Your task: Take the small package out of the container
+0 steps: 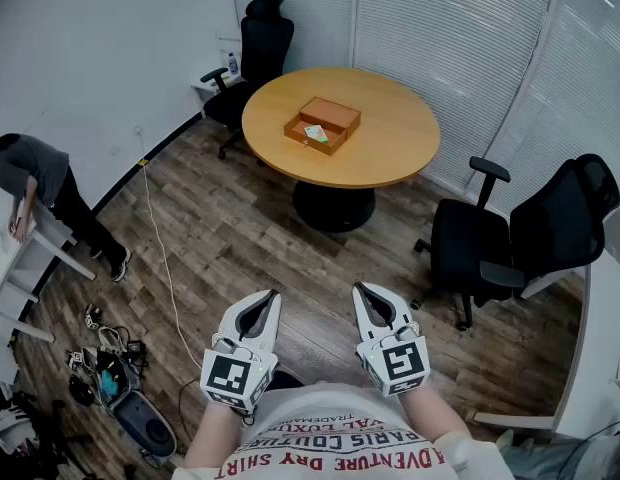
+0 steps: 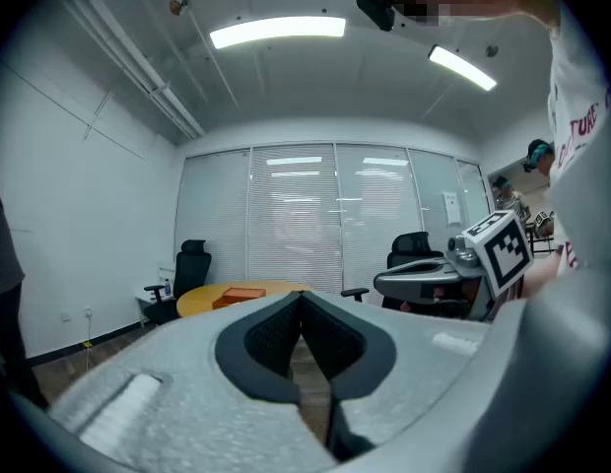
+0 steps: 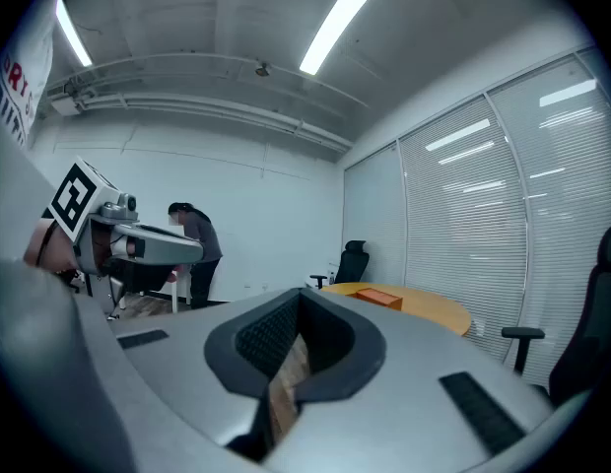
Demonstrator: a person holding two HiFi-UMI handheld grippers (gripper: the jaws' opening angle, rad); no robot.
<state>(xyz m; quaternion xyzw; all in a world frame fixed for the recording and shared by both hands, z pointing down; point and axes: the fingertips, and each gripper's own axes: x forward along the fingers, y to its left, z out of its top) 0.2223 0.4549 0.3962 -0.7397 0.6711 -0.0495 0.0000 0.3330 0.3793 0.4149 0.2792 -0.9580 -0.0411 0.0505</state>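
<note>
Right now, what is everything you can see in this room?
table: one, round, yellow wood, middle of room
container: one, orange, open, on table
small package: one, white and green, inside container
office chairs: two, black, one behind table, one right of it
person: one, grey top, far left, by white shelf
cable: one, pale, on floor
left gripper: one, grey, shut, empty, bottom left
right gripper: one, grey, shut, empty, bottom right

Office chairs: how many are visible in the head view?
2. The far chair is behind the round table; the near chair is at right, by the blinds. Others may be out of view.
</note>
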